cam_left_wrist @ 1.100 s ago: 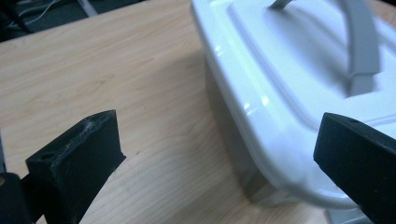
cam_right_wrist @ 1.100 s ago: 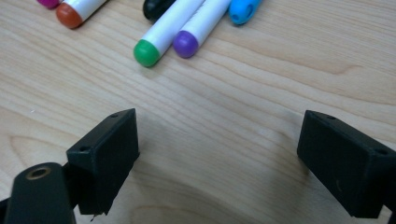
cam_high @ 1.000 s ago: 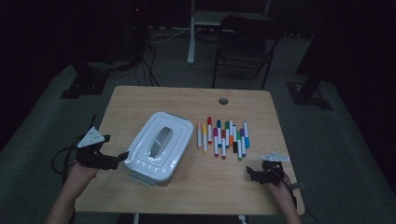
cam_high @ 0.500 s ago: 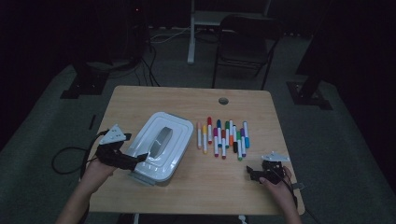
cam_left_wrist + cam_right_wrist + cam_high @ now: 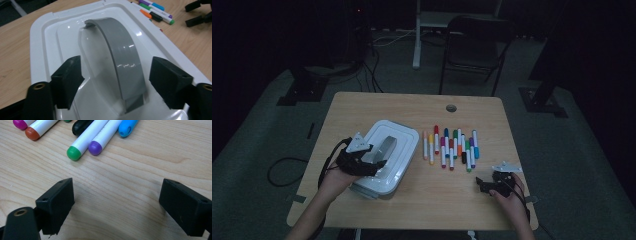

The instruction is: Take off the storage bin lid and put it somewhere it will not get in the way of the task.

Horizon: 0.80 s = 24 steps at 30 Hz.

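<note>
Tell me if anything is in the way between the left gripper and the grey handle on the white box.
Nothing visible is. The left gripper is already over the lid of the white box, its jaws just closing, one on each side of the grey handle with gaps on both sides. The markers lie off to the side.

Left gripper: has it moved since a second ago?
Yes. The left gripper moved rightward from the table's left edge over the white box, its jaws just closing around the grey handle.
</note>
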Available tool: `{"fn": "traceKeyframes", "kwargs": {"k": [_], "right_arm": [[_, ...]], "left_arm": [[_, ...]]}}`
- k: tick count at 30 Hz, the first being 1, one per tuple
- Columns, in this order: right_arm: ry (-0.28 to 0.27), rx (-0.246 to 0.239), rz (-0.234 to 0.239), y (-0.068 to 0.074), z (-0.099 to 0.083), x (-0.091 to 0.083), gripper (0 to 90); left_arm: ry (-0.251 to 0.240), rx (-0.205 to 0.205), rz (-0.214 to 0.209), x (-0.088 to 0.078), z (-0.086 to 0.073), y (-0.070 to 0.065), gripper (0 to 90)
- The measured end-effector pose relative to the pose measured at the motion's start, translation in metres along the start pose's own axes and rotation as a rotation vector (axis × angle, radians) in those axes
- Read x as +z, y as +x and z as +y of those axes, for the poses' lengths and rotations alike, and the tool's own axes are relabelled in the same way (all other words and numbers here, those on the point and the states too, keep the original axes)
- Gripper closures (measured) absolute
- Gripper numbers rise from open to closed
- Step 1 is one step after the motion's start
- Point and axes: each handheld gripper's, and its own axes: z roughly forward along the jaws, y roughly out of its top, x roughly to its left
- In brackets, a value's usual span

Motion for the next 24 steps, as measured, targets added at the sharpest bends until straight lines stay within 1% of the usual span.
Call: {"fn": "traceKeyframes", "kwargs": {"k": [1,2,5,8,13,14,17,20,21,24], "right_arm": [[0.000,0.002,-0.002,0.0003,-0.0001,-0.0001,12.4],[0.000,0.014,-0.013,0.0017,-0.0003,-0.0003,12.3],[0.000,0.027,-0.025,0.0033,0.0002,0.0002,12.3],[-0.002,0.011,-0.009,0.0016,0.0011,0.0011,13.2],[-0.004,0.008,-0.008,0.0016,0.0011,0.0010,13.7],[-0.003,0.008,-0.008,0.0016,0.0010,0.0010,13.7],[-0.003,0.009,-0.007,0.0016,0.0011,0.0010,13.7],[-0.003,0.009,-0.008,0.0016,0.0010,0.0010,13.7],[-0.003,0.009,-0.007,0.0016,0.0011,0.0010,13.6],[-0.003,0.009,-0.007,0.0016,0.0011,0.0010,13.7]], "left_arm": [[0.003,0.001,0.010,0.0024,-0.0001,0.0001,30.7],[0.000,-0.004,0.003,0.0032,-0.0003,0.0001,36.4],[0.010,-0.003,-0.010,0.0056,-0.0003,-0.0021,43.9],[0.011,-0.013,-0.022,0.0063,-0.0002,-0.0029,50.3],[0.010,-0.034,-0.055,0.0068,0.0003,-0.0042,63.8],[0.011,-0.040,-0.055,0.0067,0.0004,-0.0042,64.1],[0.012,-0.075,-0.065,0.0058,0.0004,-0.0030,65.6],[-0.011,-0.110,-0.093,0.0030,0.0003,-0.0006,68.1],[-0.021,-0.116,-0.100,0.0016,0.0009,-0.0008,68.9],[-0.030,-0.103,-0.097,-0.0030,0.0037,-0.0024,70.0]]}}
